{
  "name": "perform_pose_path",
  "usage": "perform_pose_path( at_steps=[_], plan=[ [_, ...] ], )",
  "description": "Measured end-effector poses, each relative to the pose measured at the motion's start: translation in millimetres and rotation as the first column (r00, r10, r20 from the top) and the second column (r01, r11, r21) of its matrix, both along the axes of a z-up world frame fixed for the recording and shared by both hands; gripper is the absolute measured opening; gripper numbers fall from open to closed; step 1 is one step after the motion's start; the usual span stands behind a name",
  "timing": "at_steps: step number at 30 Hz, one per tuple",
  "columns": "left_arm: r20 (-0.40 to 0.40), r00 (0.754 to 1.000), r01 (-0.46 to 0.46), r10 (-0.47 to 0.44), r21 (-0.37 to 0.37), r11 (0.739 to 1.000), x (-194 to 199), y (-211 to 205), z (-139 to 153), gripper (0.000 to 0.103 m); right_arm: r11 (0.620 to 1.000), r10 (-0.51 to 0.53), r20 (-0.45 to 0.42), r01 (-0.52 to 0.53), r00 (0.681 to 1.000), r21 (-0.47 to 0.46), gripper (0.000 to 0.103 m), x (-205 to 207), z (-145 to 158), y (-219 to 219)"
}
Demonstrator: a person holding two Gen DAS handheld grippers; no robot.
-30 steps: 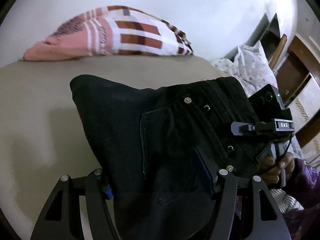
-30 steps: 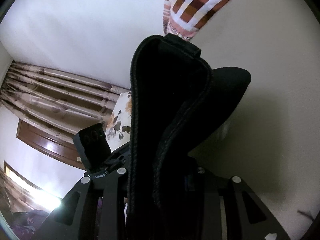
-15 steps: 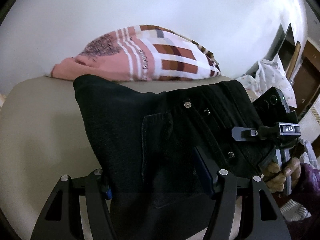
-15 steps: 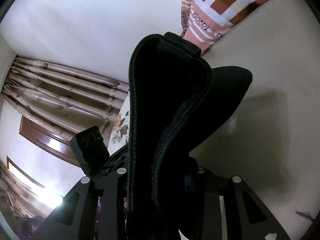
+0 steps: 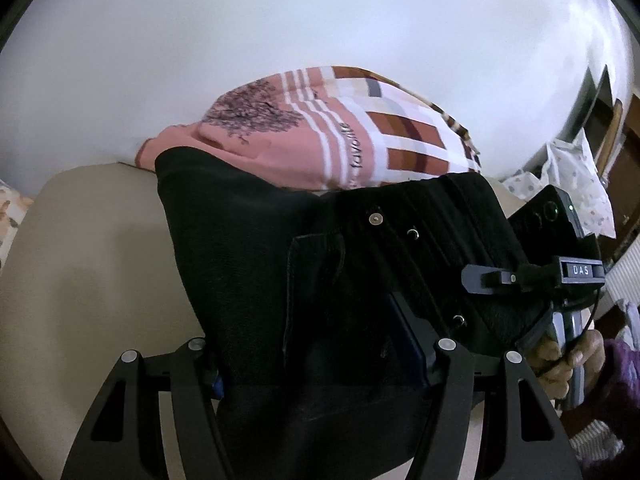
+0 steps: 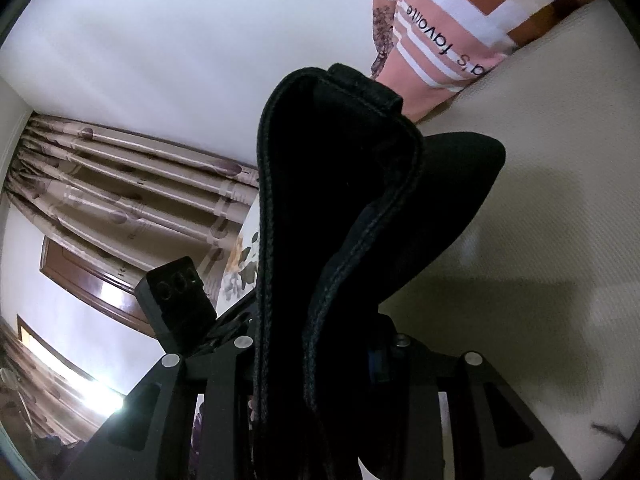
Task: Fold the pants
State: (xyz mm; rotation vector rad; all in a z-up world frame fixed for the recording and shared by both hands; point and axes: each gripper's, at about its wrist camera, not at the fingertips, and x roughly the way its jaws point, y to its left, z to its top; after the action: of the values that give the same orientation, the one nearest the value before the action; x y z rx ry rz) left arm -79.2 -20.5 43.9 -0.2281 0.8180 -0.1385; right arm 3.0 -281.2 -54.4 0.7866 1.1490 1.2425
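Black pants [image 5: 320,280] with a buttoned fly and a pocket hang lifted above the beige bed [image 5: 88,288]. My left gripper [image 5: 316,364] is shut on the pants fabric near the pocket. My right gripper [image 6: 316,360] is shut on the thick waistband of the pants [image 6: 340,200], which rises folded between its fingers. In the left wrist view the right gripper [image 5: 532,280] shows at the right, clamped on the waistband edge. The pants' lower part is hidden below both views.
A pink, white and brown checked pillow [image 5: 332,136] lies at the far edge of the bed against a white wall; it also shows in the right wrist view [image 6: 460,28]. Striped curtains [image 6: 132,192] hang at the left. White patterned cloth [image 5: 580,184] lies at the right.
Both grippers have moved with the pants toward the pillow and wall. The pillow looks larger and closer, and the pants' top edge now overlaps it in the left wrist view.
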Motion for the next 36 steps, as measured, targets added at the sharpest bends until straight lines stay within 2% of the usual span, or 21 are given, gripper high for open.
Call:
perform_pose_path(
  at_steps=[8,18,36],
  plan=[
    [0.008,0.999,-0.048,0.048,0.003,0.999,17,26,-1,0.065,1.000,0.007,-0.018,-0.006,1.000,0.024,0.030,19,-9,31],
    [-0.003,0.998,-0.066,0.066,0.028,0.997,33,39,-7,0.065,0.999,0.019,-0.027,-0.018,0.999,0.026,0.030,28,-11,60],
    [-0.032,0.996,-0.078,0.079,0.029,0.997,45,52,-32,0.065,1.000,0.024,-0.053,-0.024,0.998,-0.005,0.030,36,-36,70]
  ],
)
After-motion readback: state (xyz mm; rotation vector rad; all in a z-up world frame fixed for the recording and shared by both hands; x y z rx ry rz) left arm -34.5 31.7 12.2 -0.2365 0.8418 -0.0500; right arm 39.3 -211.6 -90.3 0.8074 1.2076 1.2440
